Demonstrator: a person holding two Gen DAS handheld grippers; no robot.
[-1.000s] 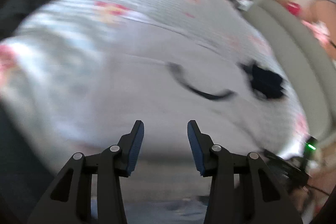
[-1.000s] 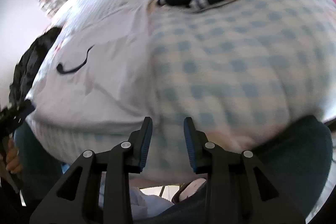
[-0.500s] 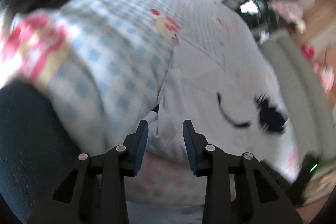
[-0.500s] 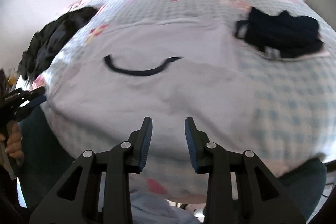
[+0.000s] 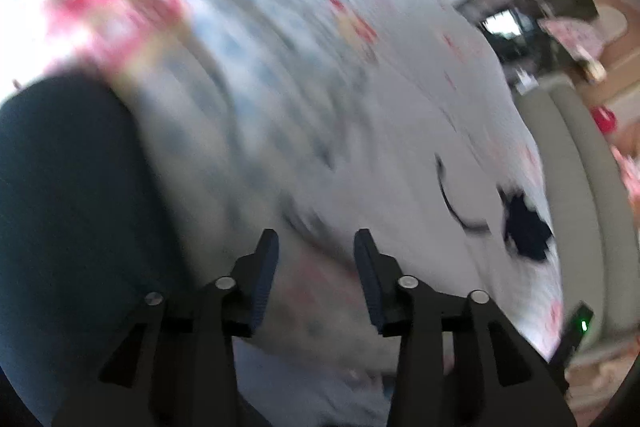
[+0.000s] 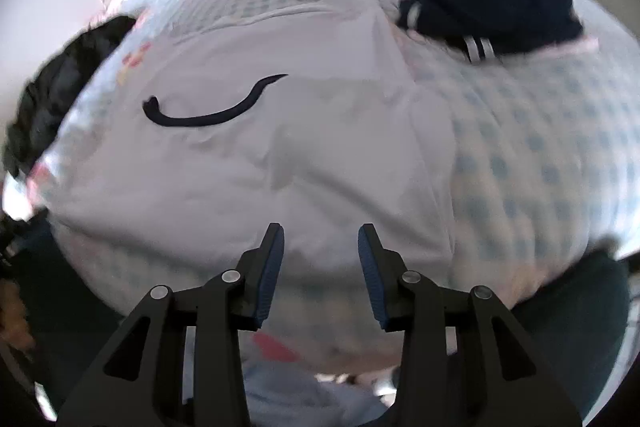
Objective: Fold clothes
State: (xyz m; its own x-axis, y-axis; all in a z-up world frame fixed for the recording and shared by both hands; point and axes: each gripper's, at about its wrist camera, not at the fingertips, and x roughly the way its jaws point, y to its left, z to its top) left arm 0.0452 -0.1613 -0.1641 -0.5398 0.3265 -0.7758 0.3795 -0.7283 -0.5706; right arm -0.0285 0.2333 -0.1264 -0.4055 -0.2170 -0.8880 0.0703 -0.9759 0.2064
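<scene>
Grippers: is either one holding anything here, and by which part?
Nothing is held. The left gripper and right gripper are both open, empty, near the white shirt.

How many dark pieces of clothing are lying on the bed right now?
2. A navy garment with white stripes lies at the far right of the bed, beyond the white shirt. A black heap sits at the left edge. More may lie hidden outside the views.

The left gripper and the right gripper both point forward with their jaws spread apart and nothing between the blue pads (the left view is blurred), each hovering free of any contact.
</scene>
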